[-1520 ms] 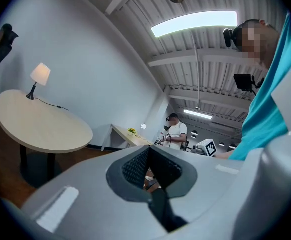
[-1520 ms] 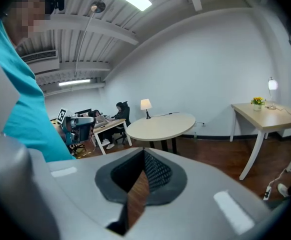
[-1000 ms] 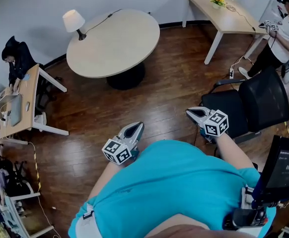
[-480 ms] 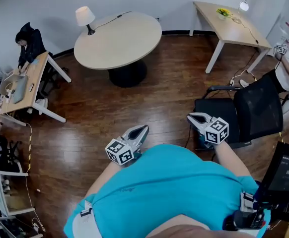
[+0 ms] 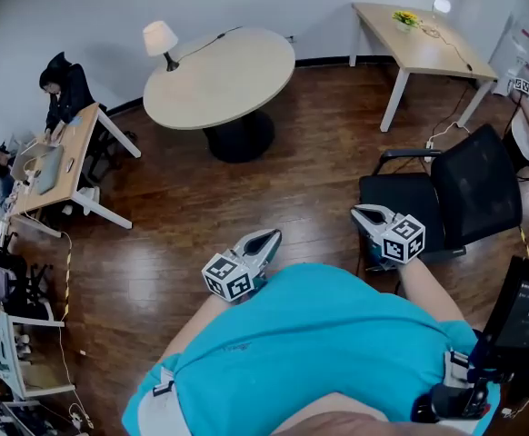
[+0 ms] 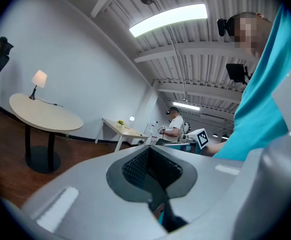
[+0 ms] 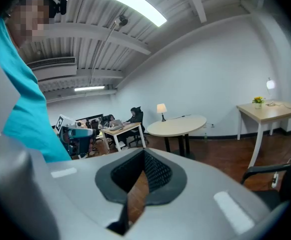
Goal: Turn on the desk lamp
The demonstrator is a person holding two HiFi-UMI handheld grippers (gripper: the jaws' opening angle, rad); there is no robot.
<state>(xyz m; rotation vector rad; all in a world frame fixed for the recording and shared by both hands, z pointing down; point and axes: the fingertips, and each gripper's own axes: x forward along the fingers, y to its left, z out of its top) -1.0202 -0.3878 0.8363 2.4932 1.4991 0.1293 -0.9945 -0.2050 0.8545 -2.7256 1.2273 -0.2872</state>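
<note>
Versus a second ago the desk lamp (image 5: pixel 160 39), on the round table (image 5: pixel 233 75), sits further right, seemingly unlit; my left gripper (image 5: pixel 266 238) and right gripper (image 5: pixel 364 213) are closed, empty, well away, office chair (image 5: pixel 464 189) beside the right.

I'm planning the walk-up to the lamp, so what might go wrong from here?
1. Two lamps show: a shaded lamp on the round table and a small lamp on the rectangular desk; the wrong one might get picked.
2. The shaded lamp sits at the table's far edge, its cord trailing across the top; a reaching claw might snag it.
3. The black chair stands close by the right claw and may get bumped.
</note>
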